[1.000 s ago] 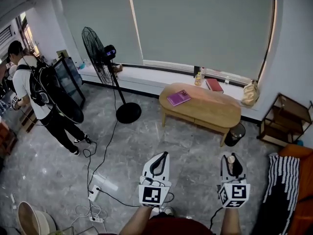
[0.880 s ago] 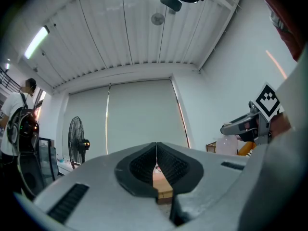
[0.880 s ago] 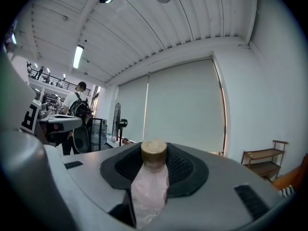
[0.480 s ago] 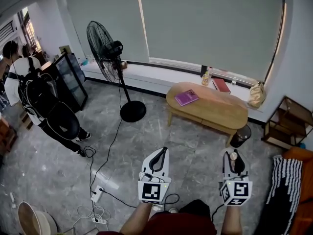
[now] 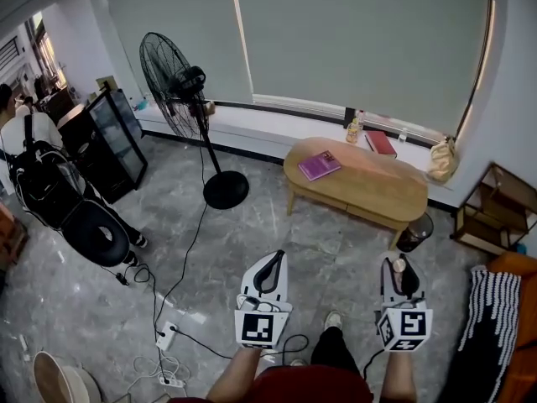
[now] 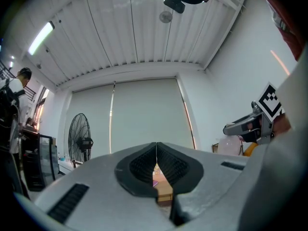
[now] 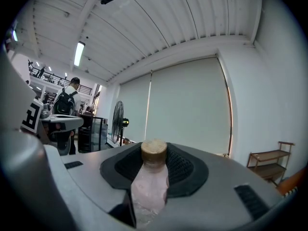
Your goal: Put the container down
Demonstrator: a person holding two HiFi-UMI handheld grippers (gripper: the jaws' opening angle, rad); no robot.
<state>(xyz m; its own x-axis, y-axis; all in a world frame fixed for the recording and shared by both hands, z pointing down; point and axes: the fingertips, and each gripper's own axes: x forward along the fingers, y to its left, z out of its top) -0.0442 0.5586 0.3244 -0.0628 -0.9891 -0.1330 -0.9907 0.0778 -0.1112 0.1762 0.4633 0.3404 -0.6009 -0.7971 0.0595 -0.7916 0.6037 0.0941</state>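
One hand-held gripper (image 5: pixel 401 269), the right, pinches the container (image 7: pixel 149 191), half-open.

Bright, even indoor light, ceiling strip light (image 7: pixel 79 53) glowing; gripper views fisheye-bent, dark vignetted corners, faint floor sheen

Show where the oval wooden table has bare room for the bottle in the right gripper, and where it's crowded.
The held bottle would fit on the table, bare across its middle and right end, right of the purple book. The ledge behind is crowded: small bottle, red book, bag. Cables and a power strip clutter the floor at left.
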